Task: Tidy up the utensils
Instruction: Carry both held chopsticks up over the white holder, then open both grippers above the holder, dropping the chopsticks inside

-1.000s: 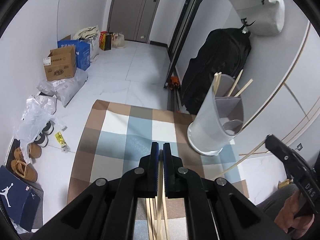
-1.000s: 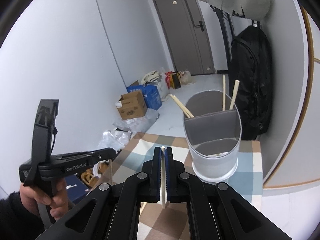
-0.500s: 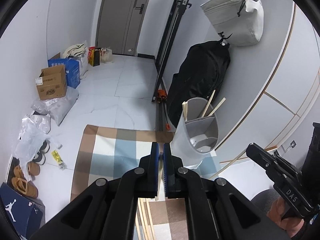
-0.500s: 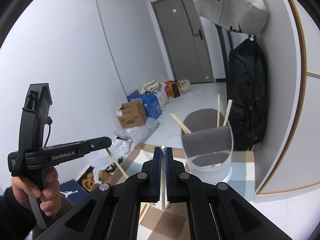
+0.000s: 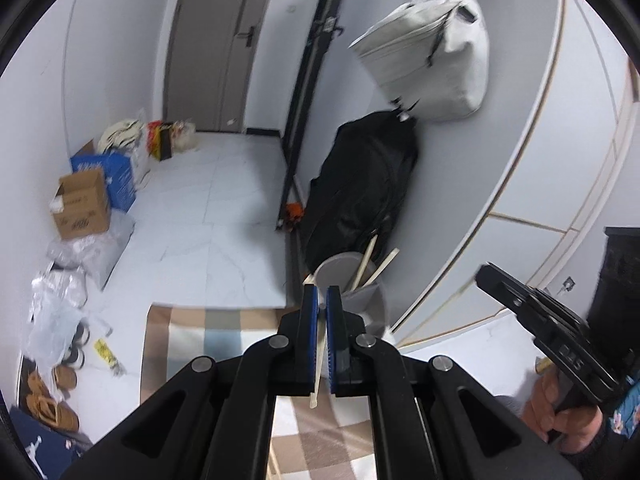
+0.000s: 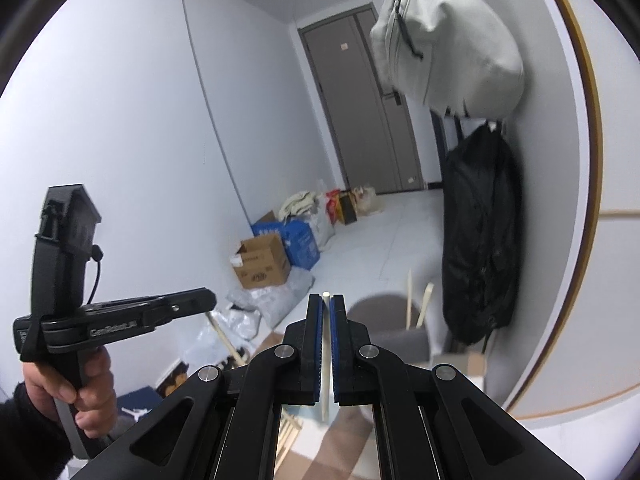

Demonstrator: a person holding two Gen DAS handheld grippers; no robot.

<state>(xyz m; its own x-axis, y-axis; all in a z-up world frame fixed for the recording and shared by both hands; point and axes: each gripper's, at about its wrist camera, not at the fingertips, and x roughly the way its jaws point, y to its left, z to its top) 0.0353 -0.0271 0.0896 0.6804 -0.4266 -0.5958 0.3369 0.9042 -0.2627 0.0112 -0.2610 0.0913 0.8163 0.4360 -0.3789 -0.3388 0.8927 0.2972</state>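
My left gripper (image 5: 321, 296) is shut on a pale wooden chopstick (image 5: 317, 364) that hangs below the jaws. It is raised above the checked cloth (image 5: 224, 332). The grey utensil holder (image 5: 352, 284) stands just beyond its tips, with chopsticks (image 5: 366, 266) leaning in it. My right gripper (image 6: 327, 300) is shut on another chopstick (image 6: 325, 360), held high; the holder (image 6: 396, 324) is ahead and below to the right. The left gripper also shows in the right wrist view (image 6: 208, 303), with a chopstick (image 6: 226, 340) hanging from it. More chopsticks (image 6: 290, 428) lie on the cloth below.
A black bag (image 5: 360, 192) and a white bag (image 5: 432, 52) hang on the wall behind the holder. Cardboard boxes (image 5: 82, 208), plastic bags (image 5: 60, 300) and shoes (image 5: 52, 404) lie on the floor at the left. The table edge (image 5: 216, 305) is just ahead.
Both grippers have risen and tilted up with their chopsticks; the holder now looks smaller and lower in both views. The left chopstick has come off the cloth.
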